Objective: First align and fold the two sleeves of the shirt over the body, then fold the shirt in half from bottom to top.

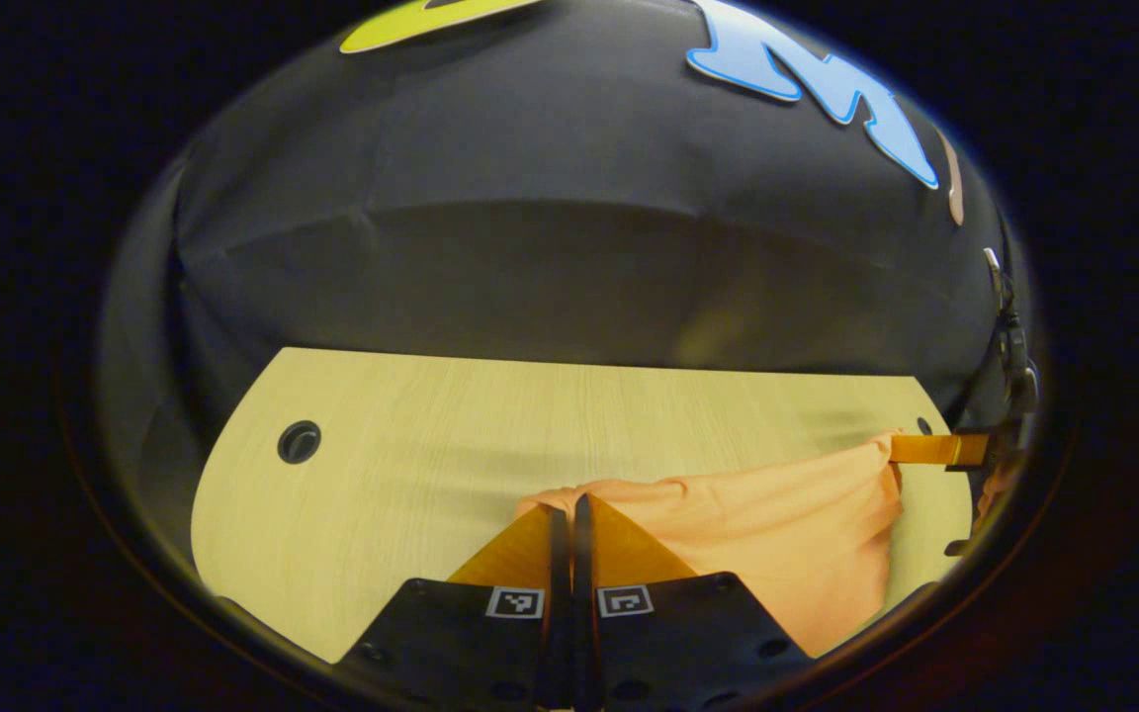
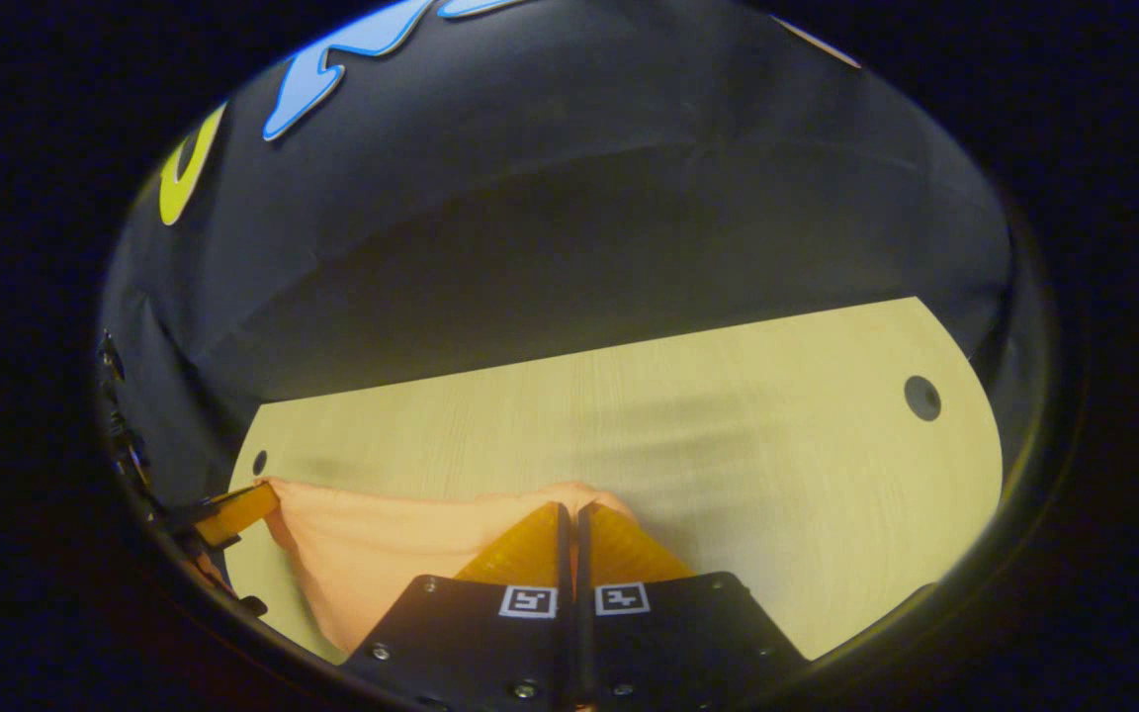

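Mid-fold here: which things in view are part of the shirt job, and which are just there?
In the job:
- shirt, lifted by one edge
- left claw, shut on the shirt
- right claw, shut on the shirt

Just there:
- table
- its cable holes

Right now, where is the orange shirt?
The orange shirt hangs stretched between both grippers above the wooden table: the left gripper pinches one end, the right gripper the other.
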The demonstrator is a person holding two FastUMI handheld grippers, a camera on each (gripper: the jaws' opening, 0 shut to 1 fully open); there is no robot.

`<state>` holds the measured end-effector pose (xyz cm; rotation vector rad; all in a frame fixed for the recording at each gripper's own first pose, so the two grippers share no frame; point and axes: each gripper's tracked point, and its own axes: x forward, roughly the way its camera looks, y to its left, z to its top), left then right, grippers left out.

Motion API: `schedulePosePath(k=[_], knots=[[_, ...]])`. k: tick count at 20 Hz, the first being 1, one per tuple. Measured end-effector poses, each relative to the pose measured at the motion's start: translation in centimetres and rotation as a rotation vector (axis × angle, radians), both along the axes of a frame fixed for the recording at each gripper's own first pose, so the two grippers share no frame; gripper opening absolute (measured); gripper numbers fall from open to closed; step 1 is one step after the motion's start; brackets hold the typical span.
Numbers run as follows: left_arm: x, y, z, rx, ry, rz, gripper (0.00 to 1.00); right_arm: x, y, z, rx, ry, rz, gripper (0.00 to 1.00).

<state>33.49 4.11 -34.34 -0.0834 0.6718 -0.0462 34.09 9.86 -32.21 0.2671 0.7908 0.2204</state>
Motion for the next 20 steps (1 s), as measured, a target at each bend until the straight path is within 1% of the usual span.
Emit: schedulePosePath(k=[2,4,7,10,11,12,13,14,15,16,17,18,20], knots=[[0.8,0.1,-1.5,0.005,0.004,0.000,0.05,0.7,0.1,-1.5,-0.008,0.005,0.006,0.00],[1.3,-0.1,-2.8,-0.002,0.011,0.006,0.05,0.3,0.2,-2.7,-0.026,0.015,0.018,0.00],[1.1,0.1,-4.2,-0.016,0.025,0.019,0.06,0.1,0.1,-1.8,-0.052,0.027,0.034,0.00],[0.8,0.0,-4.5,-0.021,0.039,0.033,0.07,0.2,-0.2,-1.3,-0.058,0.032,0.031,0.00],[0.9,-0.1,-4.6,-0.029,0.038,0.034,0.10,0.0,-0.3,-1.2,-0.062,0.034,0.033,0.04],[0.8,0.0,-4.2,-0.025,0.035,0.043,0.17,0.0,-0.5,-1.1,-0.068,0.035,0.032,0.08],[0.6,0.1,-3.8,-0.026,0.029,0.044,0.19,-0.1,-0.5,-1.2,-0.067,0.031,0.030,0.10],[0.5,0.3,-3.1,-0.015,0.017,0.050,0.27,0.0,-0.7,-1.1,-0.069,0.022,0.022,0.15],[-0.1,0.3,-2.1,-0.004,0.004,0.046,0.29,-0.2,-1.1,-0.6,-0.069,0.017,0.020,0.18],[-0.6,0.3,-1.0,0.005,-0.007,0.040,0.40,-0.3,-1.6,-0.1,-0.075,0.007,0.014,0.46],[-1.1,0.0,0.1,0.017,-0.016,0.037,0.44,-0.4,-1.7,0.4,-0.074,0.000,0.011,0.48],[-1.7,-0.2,1.2,0.026,-0.027,0.034,0.43,-0.7,-2.2,1.1,-0.073,-0.006,0.006,0.48],[-3.3,-0.5,3.9,0.033,-0.053,0.027,0.45,-1.6,-2.4,2.5,-0.066,-0.018,0.003,0.48]])
